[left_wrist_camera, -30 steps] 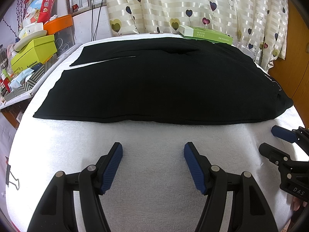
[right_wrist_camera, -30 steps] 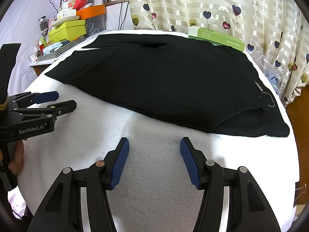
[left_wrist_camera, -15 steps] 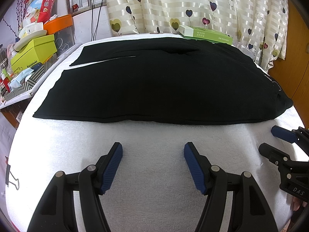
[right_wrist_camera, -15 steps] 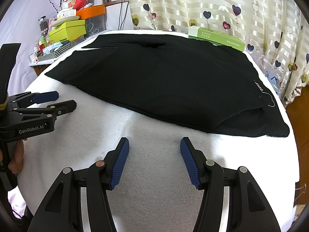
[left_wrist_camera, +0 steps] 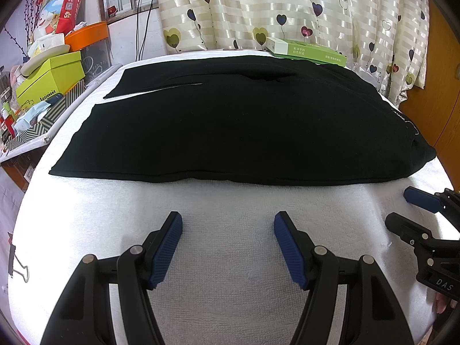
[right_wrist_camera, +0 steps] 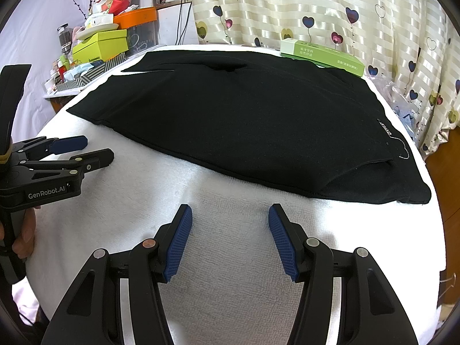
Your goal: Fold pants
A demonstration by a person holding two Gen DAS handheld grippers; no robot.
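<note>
Here, all was set out on the table.

Pants: the black pants (left_wrist_camera: 244, 126) lay flat on the white towel (left_wrist_camera: 230, 258) that covered the table, with the waist end at the right and the two legs reaching to the left. A narrow gap between the legs showed at the far left. A small white label (right_wrist_camera: 384, 130) was visible near the waist.

Left gripper: the left gripper (left_wrist_camera: 228, 225) stood over the bare towel, near the front edge of the pants but not touching them. Its two blue pads (left_wrist_camera: 166, 253) were wide apart and held nothing.

Right gripper: the right gripper (right_wrist_camera: 230, 217) was also over the towel, just in front of the pants, toward the waist end. Its jaws were spread and empty as well.

Hand: in the right wrist view, a part of a hand (right_wrist_camera: 24, 235) was seen on the handle of the left gripper, at the left edge.

Green box: a long green box (left_wrist_camera: 306, 51) rested at the far side of the table, just behind the pants, in front of the curtain (left_wrist_camera: 287, 8) with hearts.

Side shelf: at the left, a yellow-green box (left_wrist_camera: 50, 76), an orange container (left_wrist_camera: 87, 36) and other small things were piled up, well apart from the pants.

Clip: a binder clip (left_wrist_camera: 17, 264) held the towel at the left edge of the table.
</note>
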